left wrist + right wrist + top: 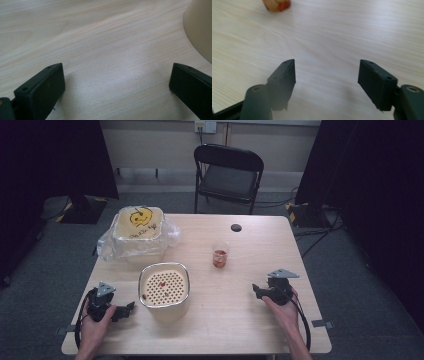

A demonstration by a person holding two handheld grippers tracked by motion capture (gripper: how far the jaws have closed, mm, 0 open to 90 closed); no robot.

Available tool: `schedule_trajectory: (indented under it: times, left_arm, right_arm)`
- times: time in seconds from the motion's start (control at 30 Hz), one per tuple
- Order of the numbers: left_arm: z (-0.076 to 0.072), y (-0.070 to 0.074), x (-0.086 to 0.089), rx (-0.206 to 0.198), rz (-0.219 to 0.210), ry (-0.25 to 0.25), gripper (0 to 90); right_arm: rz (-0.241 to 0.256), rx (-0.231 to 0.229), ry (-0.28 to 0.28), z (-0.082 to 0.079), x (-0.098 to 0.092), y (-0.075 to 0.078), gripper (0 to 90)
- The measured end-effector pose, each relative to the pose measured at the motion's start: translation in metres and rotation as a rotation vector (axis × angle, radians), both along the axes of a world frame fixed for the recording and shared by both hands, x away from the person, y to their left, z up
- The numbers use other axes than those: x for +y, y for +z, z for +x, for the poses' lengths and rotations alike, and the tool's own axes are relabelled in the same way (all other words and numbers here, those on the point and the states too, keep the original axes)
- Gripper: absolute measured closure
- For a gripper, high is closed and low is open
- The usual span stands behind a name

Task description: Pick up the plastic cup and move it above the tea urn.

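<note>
Strainer pot [164,289] just beside left gripper [131,306], apart from its fingers [41,91]

The right gripper [326,72] hangs low over the pale wooden table [342,30], its two black jaws spread wide with nothing between them — only bare grain. At the top edge, left of centre, sits the blurred base of a small cup [276,5] — orange-red inside
</note>
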State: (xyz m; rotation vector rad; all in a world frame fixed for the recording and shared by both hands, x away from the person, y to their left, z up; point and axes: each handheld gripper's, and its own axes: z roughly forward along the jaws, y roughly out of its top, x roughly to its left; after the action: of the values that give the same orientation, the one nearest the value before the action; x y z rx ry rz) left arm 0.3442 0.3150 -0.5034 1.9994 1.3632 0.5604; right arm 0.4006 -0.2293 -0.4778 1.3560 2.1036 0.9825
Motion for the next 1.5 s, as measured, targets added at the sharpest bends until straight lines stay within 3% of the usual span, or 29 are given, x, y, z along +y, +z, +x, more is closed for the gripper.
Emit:
schedule_trajectory:
  times: [0.1, 0.13, 0.27, 0.3, 0.33, 0.37, 0.43, 0.47, 0.5, 0.53, 0.63, 0.67, 0.7, 0.8, 0.93, 1.2, 1.3, 1.37, 1.5]
  left_arm:
    - [0.000, 0.000, 0.000, 0.000, 0.003, -0.002, 0.0]
    - [0.000, 0.000, 0.000, 0.000, 0.003, -0.001, 0.0]
    - [0.000, 0.000, 0.000, 0.000, 0.003, -0.001, 0.0]
    - [0.000, 0.000, 0.000, 0.000, 0.003, -0.001, 0.0]
    - [0.000, 0.000, 0.000, 0.000, 0.003, -0.001, 0.0]
    - [0.000, 0.000, 0.000, 0.000, 0.003, -0.002, 0.0]
    - [0.000, 0.000, 0.000, 0.000, 0.003, -0.001, 0.0]
    - [0.000, 0.000, 0.000, 0.000, 0.003, -0.001, 0.0]
    - [0.000, 0.000, 0.000, 0.000, 0.003, -0.002, 0.0]
    - [0.000, 0.000, 0.000, 0.000, 0.003, -0.002, 0.0]
    - [0.000, 0.000, 0.000, 0.000, 0.003, -0.001, 0.0]
    - [0.000, 0.000, 0.000, 0.000, 0.003, -0.002, 0.0]
    - [0.000, 0.000, 0.000, -0.001, 0.004, -0.001, 0.0]
    - [0.000, 0.000, 0.000, 0.000, 0.003, -0.002, 0.0]
    - [0.000, 0.000, 0.000, 0.000, 0.003, -0.002, 0.0]
    - [0.000, 0.000, 0.000, -0.001, 0.004, -0.002, 0.0]
    - [0.000, 0.000, 0.000, -0.001, 0.003, -0.002, 0.0]
    - [0.000, 0.000, 0.000, -0.001, 0.003, -0.002, 0.0]
    - [0.000, 0.000, 0.000, -0.002, 0.005, 0.001, 0.0]
  right_arm:
    - [0.021, 0.008, 0.028, 0.004, 0.006, 0.003, 29.6]
    - [0.056, 0.008, 0.064, 0.011, 0.015, 0.006, 31.4]
    - [0.061, 0.005, 0.100, 0.022, 0.028, 0.014, 32.8]
    - [0.034, -0.006, 0.134, 0.032, 0.041, 0.025, 33.9]
    - [0.034, -0.006, 0.134, 0.032, 0.041, 0.025, 33.9]
    - [0.067, -0.001, 0.166, 0.043, 0.049, 0.035, 34.6]
    - [0.073, -0.010, 0.189, 0.054, 0.054, 0.044, 36.7]
    - [0.073, -0.010, 0.189, 0.054, 0.054, 0.044, 36.7]
    - [0.090, -0.003, 0.208, 0.068, 0.060, 0.054, 39.7]
    - [0.090, -0.003, 0.208, 0.068, 0.060, 0.054, 39.7]
    - [0.106, -0.015, 0.215, 0.088, 0.067, 0.071, 41.2]
    - [0.106, -0.015, 0.215, 0.088, 0.067, 0.071, 41.2]
    - [0.113, -0.003, 0.214, 0.100, 0.069, 0.077, 43.9]
    - [0.120, 0.008, 0.227, 0.114, 0.073, 0.081, 55.0]
    - [0.106, 0.048, 0.237, 0.132, 0.078, 0.076, 61.3]
    - [0.124, 0.135, 0.237, 0.144, 0.084, 0.059, 69.0]
    - [0.111, 0.128, 0.249, 0.146, 0.088, 0.057, 73.1]
    - [0.135, 0.154, 0.228, 0.148, 0.090, 0.056, 77.9]
    - [0.137, 0.151, 0.220, 0.150, 0.091, 0.055, 83.9]
